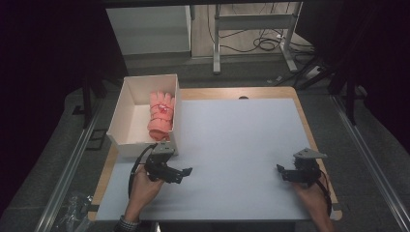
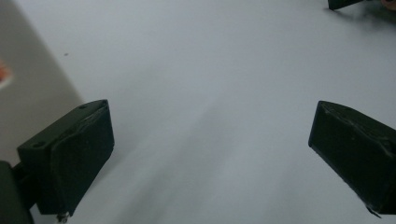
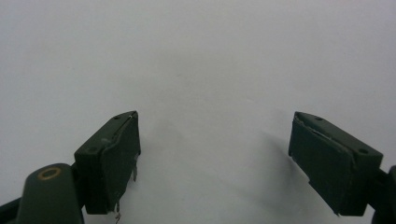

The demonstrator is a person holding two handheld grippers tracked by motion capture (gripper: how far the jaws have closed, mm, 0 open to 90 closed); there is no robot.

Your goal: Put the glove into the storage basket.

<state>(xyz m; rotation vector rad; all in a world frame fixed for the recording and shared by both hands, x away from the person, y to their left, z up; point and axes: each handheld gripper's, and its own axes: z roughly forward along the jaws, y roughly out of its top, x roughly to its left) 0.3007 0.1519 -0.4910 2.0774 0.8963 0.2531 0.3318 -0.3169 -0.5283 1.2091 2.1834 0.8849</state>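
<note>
With both the left gripper (image 1: 186, 171) and right gripper (image 1: 280, 170) spread wide over bare table (image 1: 232, 140), the pink glove (image 1: 161, 116) (probably the target) lies in the box (image 1: 126, 108) beyond the left jaws, best approached slowly.

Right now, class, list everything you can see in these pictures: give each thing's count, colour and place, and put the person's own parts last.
Table: one, pale grey top with a wooden edge, centre of the high view.
Box: one, white, open-topped, on the table's far left corner.
Gloves: a pink bundle, count unclear, inside the box against its right wall.
Desk frame: one, white, on the floor beyond the table, cables beneath it.
Left tongs: one, black, open, near the box's front corner.
Right tongs: one, black, open, near the table's right edge.
Hands: two, each holding one pair of tongs.
</note>
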